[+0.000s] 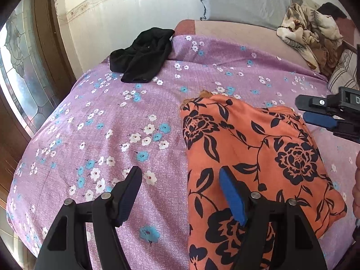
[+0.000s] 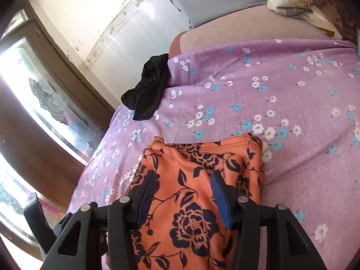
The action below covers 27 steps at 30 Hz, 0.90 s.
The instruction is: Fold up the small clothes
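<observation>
Orange garment (image 1: 258,157) folded, lying on bed (image 1: 117,121) toward near edge; left tool (image 1: 180,186) released, straddling its left edge; right tool (image 2: 182,184) released above it, nothing gripped; risk: silky layers slide apart, fold unravels if pads drag; black garment (image 1: 141,56) at far-left corner could slip off.

I am working in a home bedroom — a bed (image 1: 139,117) under a lilac flowered sheet fills the space ahead of my tools. Beyond it lie a grey pillow (image 1: 243,0) and a crumpled blanket (image 1: 308,33) — to the left, a wooden door with patterned glass (image 2: 51,103).
</observation>
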Each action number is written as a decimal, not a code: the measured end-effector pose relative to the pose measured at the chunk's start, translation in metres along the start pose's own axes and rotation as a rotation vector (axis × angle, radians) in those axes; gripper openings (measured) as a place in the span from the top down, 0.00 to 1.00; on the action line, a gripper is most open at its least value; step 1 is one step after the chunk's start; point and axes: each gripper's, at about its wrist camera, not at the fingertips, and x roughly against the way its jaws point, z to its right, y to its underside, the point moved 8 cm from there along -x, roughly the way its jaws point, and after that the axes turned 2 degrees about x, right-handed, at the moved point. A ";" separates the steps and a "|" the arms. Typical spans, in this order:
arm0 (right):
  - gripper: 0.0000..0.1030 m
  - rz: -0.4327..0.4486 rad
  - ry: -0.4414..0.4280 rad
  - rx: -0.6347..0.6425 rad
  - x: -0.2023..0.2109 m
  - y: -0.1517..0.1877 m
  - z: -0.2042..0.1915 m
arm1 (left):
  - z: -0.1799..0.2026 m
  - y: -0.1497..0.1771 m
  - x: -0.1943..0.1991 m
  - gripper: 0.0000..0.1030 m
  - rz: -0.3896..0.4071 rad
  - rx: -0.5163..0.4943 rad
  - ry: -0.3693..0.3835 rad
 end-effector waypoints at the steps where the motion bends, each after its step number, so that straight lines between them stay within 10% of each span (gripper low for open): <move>1: 0.48 -0.043 0.010 -0.021 -0.013 0.003 0.005 | 0.002 0.004 -0.006 0.30 -0.021 -0.021 -0.014; 4: 0.48 -0.199 0.156 -0.081 -0.053 0.023 0.040 | 0.010 0.009 -0.015 0.27 -0.030 -0.087 -0.048; 27: 0.45 -0.053 -0.004 -0.042 0.057 0.059 -0.009 | 0.016 0.019 -0.007 0.25 -0.019 -0.077 -0.044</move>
